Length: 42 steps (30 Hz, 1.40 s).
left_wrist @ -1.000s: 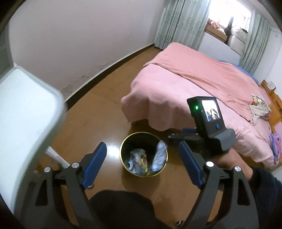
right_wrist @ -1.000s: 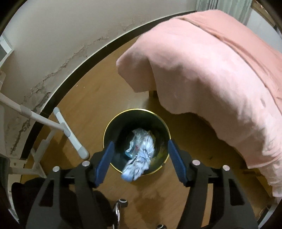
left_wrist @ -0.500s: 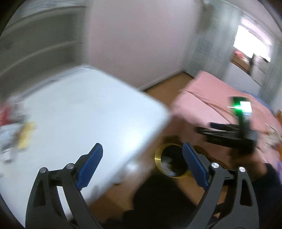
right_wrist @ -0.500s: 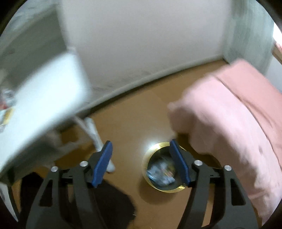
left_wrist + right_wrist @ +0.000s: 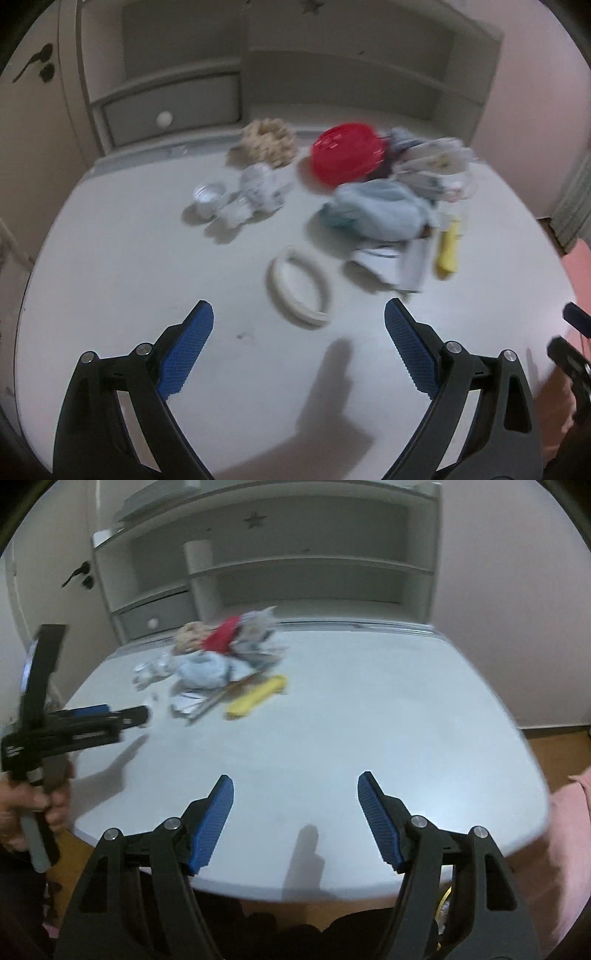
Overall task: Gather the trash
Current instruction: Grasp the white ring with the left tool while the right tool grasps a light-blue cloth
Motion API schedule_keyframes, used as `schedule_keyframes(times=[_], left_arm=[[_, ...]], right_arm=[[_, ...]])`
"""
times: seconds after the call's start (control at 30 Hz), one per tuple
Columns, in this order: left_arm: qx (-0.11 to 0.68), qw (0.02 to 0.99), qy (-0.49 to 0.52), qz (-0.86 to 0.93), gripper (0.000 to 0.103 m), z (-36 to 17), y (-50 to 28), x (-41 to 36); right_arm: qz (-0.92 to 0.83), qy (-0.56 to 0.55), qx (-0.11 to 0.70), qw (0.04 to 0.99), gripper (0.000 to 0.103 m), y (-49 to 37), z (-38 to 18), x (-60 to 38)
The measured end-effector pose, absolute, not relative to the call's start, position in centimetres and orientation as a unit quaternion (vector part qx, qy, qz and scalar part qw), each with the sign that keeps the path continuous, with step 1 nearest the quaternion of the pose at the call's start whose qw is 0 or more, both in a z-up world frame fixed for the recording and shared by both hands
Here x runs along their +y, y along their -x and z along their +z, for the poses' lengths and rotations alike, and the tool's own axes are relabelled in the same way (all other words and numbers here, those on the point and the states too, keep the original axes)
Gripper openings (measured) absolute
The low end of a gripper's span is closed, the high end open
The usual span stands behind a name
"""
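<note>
Both grippers over white surface (image 5: 110, 266), empty.
Left gripper (image 5: 295, 332) and right gripper (image 5: 295, 797): jaws wide apart, nothing held. Trash pile (image 5: 373, 192) lies toward the far edge.

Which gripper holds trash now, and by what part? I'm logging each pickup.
Neither. The left gripper and right gripper both hang open and empty over the white table.

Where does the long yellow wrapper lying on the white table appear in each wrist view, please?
Left wrist view: the long yellow wrapper lies right of centre, at the right edge of the trash pile.
Right wrist view: it lies left of centre, at the pile's near right edge.
Shared landmark: the red plastic lid at the pile's far side.
</note>
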State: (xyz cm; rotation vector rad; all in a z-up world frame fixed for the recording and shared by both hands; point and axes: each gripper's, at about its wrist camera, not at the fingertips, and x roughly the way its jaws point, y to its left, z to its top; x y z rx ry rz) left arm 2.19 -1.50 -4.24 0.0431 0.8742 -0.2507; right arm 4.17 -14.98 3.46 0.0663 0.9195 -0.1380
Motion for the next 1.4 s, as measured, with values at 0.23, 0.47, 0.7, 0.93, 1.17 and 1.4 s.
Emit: schedule_keyframes(times=[0.23,0.47,0.7,0.93,1.17,1.4], left_arm=[[0.433,0.895,-0.038,-0.099,0.091,-5.0,-4.7,-2.0],[0.426,0.895,-0.042,-0.125,0.038,-4.2,-4.3,-1.7],[0.414,0.901,-0.020,-0.127,0.038,-2.1,-1.6,2.1],[0.422,0.898,-0.005,-0.127,0.038,-2.9,-0.2,4.0],[0.419,0.898,-0.002,-0.132,0.038,-3.1,0.2,4.1],[0.406,0.903,0.010,-0.139,0.038,-1.4,0.6,3.6]], right_arm=[[-0.049,-0.031,0.450,0.891,0.068,-5.6,2.9,-12.5],[-0.017,-0.023,0.458,0.889,0.068,-9.3,2.6,-10.8],[0.021,0.016,0.468,0.883,0.068,-16.9,2.3,-7.1],[0.008,0.059,0.493,0.868,0.068,-22.4,0.1,-5.4],[-0.011,0.103,0.479,0.872,0.026,-22.3,0.0,-3.9],[0.021,0.026,0.433,0.901,0.018,-18.4,5.4,-6.4]])
